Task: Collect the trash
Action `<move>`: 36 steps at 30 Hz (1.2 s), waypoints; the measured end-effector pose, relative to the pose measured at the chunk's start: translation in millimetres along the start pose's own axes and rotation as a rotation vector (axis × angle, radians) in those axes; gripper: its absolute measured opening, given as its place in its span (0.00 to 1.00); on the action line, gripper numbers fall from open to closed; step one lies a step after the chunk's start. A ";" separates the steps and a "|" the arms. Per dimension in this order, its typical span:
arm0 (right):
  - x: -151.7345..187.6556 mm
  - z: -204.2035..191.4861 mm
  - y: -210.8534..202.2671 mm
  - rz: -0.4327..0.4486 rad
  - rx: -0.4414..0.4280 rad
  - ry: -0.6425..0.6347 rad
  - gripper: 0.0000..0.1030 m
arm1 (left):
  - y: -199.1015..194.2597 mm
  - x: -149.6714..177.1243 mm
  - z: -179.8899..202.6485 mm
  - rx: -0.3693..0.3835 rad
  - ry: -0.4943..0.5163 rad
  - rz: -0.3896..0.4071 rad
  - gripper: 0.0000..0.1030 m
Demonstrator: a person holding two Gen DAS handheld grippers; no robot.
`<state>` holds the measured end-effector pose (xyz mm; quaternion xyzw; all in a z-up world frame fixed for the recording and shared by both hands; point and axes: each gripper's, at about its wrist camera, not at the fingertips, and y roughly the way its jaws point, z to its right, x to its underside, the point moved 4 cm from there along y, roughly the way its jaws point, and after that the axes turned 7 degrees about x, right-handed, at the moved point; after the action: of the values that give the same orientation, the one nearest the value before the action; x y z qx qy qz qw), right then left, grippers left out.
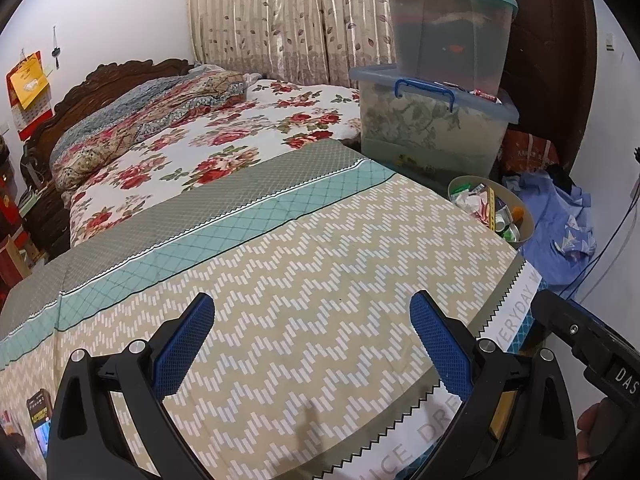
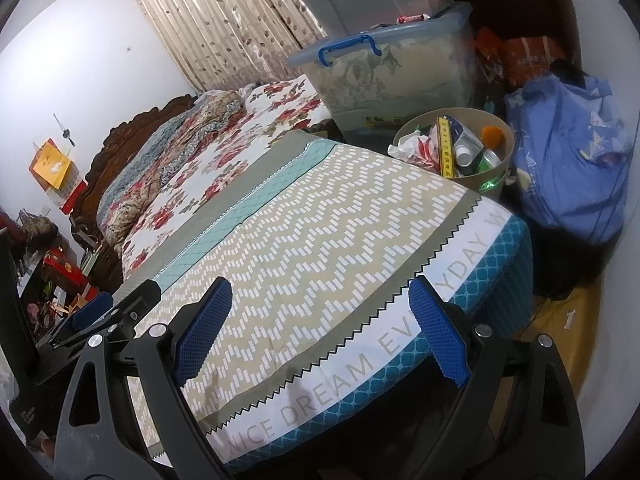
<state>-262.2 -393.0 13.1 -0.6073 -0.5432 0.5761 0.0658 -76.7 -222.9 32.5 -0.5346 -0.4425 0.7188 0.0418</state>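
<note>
You had the trash bin point(image 2: 466, 178), a round beige tub, standing upright off the far right corner of the patterned cover, rim about level with it. It held crumpled white paper point(image 2: 408, 142), a yellow ruler point(image 2: 445, 148) standing on end, a white bottle point(image 2: 466, 152), an orange cap point(image 2: 492, 134) and green plastic point(image 1: 510, 234).

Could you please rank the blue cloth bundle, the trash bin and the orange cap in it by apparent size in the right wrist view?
1. blue cloth bundle
2. trash bin, though nearness may skew these two
3. orange cap
</note>
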 end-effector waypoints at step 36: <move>12.5 5.5 6.6 -0.046 0.011 0.021 0.87 | 7.8 4.8 1.9 0.001 0.011 -0.027 0.92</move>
<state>-265.7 -389.4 -1.1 -0.6003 -0.5531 0.5709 0.0878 -77.0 -226.1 23.7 -0.5327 -0.4489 0.7154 0.0544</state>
